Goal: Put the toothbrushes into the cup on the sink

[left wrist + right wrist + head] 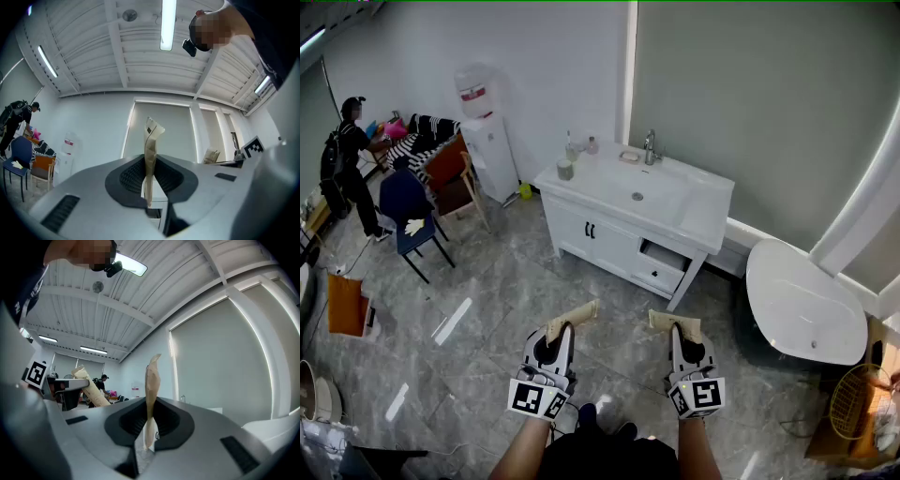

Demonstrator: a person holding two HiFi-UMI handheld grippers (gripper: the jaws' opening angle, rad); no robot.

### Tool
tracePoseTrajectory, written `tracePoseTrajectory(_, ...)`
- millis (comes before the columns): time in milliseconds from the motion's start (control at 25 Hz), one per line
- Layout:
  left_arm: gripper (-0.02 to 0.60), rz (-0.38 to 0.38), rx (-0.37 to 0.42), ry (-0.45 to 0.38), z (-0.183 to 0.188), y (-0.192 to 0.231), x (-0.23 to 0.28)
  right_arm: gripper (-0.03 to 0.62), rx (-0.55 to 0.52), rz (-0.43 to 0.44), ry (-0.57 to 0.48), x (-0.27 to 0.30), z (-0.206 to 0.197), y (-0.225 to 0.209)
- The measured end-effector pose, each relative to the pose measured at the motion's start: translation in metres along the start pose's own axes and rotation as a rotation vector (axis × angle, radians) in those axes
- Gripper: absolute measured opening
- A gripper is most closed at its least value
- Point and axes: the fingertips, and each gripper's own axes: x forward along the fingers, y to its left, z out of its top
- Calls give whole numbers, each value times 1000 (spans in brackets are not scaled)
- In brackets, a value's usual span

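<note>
A white sink cabinet (581, 183) stands against the far wall in the head view, well ahead of both grippers. A small grey cup (565, 170) sits on its left end beside two bottles (572, 147), and a faucet (651, 147) rises behind the basin. I cannot make out any toothbrushes at this distance. My left gripper (578, 312) and right gripper (668, 322) are held side by side low over the floor, pointing toward the cabinet. Each is shut, tan-taped fingertips pressed together with nothing between them, as the left gripper (152, 136) and right gripper (152, 376) views show.
A white bathtub (803, 305) lies right of the cabinet, with a wire basket (853, 401) beyond it. A water dispenser (490, 141), chairs (408, 211), an orange bag (345, 305) and a standing person (347, 159) are on the left. Grey tiled floor (506, 281) lies between me and the cabinet.
</note>
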Motion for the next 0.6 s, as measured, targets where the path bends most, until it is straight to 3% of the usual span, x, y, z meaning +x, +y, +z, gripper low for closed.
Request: tracePoseTrajectory(600, 64, -40, -19, -2, -8, -2, 11, 49, -21, -17, 7, 2, -1, -1)
